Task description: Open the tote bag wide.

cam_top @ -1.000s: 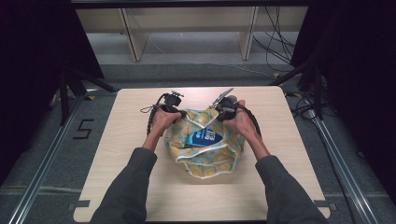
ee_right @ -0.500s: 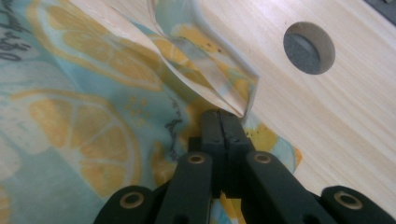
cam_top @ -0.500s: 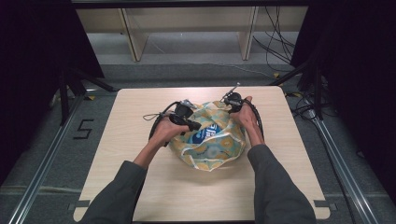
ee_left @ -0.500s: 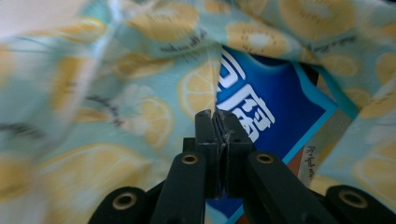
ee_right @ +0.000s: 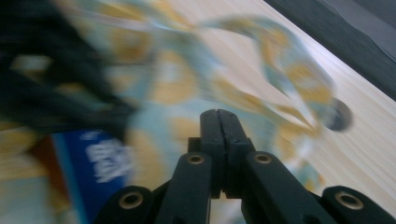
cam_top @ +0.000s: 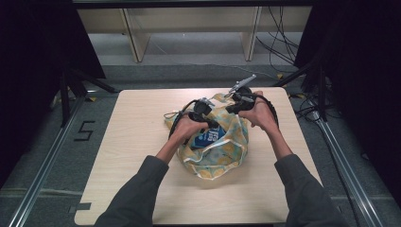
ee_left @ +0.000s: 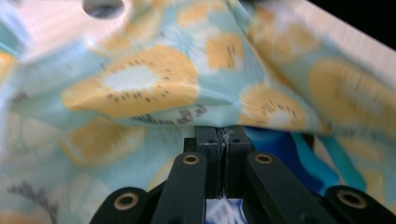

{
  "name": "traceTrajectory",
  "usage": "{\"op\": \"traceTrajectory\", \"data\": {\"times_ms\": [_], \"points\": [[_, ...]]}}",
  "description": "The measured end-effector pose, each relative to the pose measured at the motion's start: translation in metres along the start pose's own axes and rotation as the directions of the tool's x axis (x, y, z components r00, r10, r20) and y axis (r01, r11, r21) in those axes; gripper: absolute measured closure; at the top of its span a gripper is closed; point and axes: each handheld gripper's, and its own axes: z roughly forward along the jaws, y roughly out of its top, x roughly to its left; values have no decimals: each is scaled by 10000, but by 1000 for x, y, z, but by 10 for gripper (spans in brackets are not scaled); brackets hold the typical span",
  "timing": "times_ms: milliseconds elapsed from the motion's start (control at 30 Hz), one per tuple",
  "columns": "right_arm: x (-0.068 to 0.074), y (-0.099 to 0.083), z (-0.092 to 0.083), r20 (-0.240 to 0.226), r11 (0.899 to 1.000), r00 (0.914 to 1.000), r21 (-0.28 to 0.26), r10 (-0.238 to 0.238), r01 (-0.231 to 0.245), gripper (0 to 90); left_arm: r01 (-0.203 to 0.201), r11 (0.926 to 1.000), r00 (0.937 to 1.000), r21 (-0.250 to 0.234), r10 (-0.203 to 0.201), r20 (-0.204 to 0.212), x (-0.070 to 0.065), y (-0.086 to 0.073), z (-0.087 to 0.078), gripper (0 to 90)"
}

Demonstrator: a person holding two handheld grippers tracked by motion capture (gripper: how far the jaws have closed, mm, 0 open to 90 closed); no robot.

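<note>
My right tongs' view is smearing badly: the patterned cloth bag [ee_right: 187,88] is streaking into yellow and pale blue, and the blue packet [ee_right: 100,158] beside it is showing white lettering too blurred to read. A dark shape at that view's left is blurring past telling. In my left tongs' view, the cloth is covering most of the blue packet [ee_left: 280,149], and the print on the cloth is staying too soft to read. From the high view, the bag [cam_top: 222,151] is hiding the packet's lower part.

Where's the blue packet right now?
In the high view, the blue packet sits mid-table inside the yellow-and-teal patterned cloth bag, just beside the left gripper.
</note>
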Motion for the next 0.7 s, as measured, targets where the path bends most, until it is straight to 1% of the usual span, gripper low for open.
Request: {"op": "traceTrajectory", "data": {"times_ms": [33,67,100,133,167,200,233,267,300,333,367,400,433,467,500,533,567,600,633,667,700], "points": [[3,0,0,-102,9983,9985,-255,-532,529,900,-15,9999,10000,110,15,22,3,4,0,885],[10,1,-4,-289,9990,9986,-10,-453,453,900,70,9998,10000,181,-71,54,8,8,1,888],[16,1,-2,-594,9951,9935,-258,-971,957,900,1,9994,10000,350,-1,8,11,11,2,889],[22,0,2,-923,9956,9914,-242,-923,905,900,-70,9987,10000,498,72,-40,13,13,2,889],[26,-1,6,-902,9947,9907,40,-1022,1030,900,259,9994,9995,241,-254,-212,13,15,5,890],[30,-3,16,-848,9878,9872,655,-1354,1412,900,256,9992,9995,312,-249,-204,15,16,5,890],[32,-5,23,-790,9845,9871,959,-1394,1467,900,359,9988,9990,344,-349,-296,18,16,5,890],[32,-7,34,-647,9786,9866,1326,-1501,1576,900,450,9984,9985,348,-439,-313,21,16,4,891],[30,-7,40,-564,9766,9870,1472,-1502,1571,900,607,9977,9976,292,-597,-363,24,13,3,891],[24,-7,49,-233,9759,9893,1624,-1439,1457,900,541,9979,9976,347,-525,-453,25,11,1,891],[14,-5,52,229,9744,9906,1847,-1347,1283,900,569,9976,9973,389,-550,-489,26,10,-2,891],[7,-5,55,472,9754,9909,1880,-1257,1148,900,529,9979,9977,362,-513,-436,27,8,-4,891],[0,-5,55,681,9794,9933,1857,-929,789,900,434,9983,9982,383,-418,-428,27,6,-9,891],[-10,-4,56,966,9808,9929,1885,-697,506,900,502,9983,9980,287,-490,-402,27,5,-12,890],[-18,-4,57,1230,9807,9904,1917,-632,388,900,464,9987,9986,186,-460,-253,24,4,-16,890],[-29,-5,60,1673,9800,9849,1989,-440,100,900,543,9985,9985,11,-542,-110,17,2,-18,888],[-39,-6,63,1888,9784,9811,2066,-417,18,900,469,9989,9989,51,-470,18,10,0,-20,885],[-45,-9,66,1998,9754,9798,2181,-130,-315,900,109,9995,9999,313,-112,106,3,-2,-20,879],[-52,-11,69,2171,9749,9761,2187,-69,-418,900,-492,9951,9985,857,468,300,-4,-7,-19,874],[-56,-13,71,2335,9724,9723,2237,131,-668,900,-630,9917,9975,1121,591,382,-7,-10,-18,869],[-58,-15,72,2373,9716,9713,2263,144,-697,900,-635,9894,9972,1307,578,467,-9,-13,-15,867]]}}
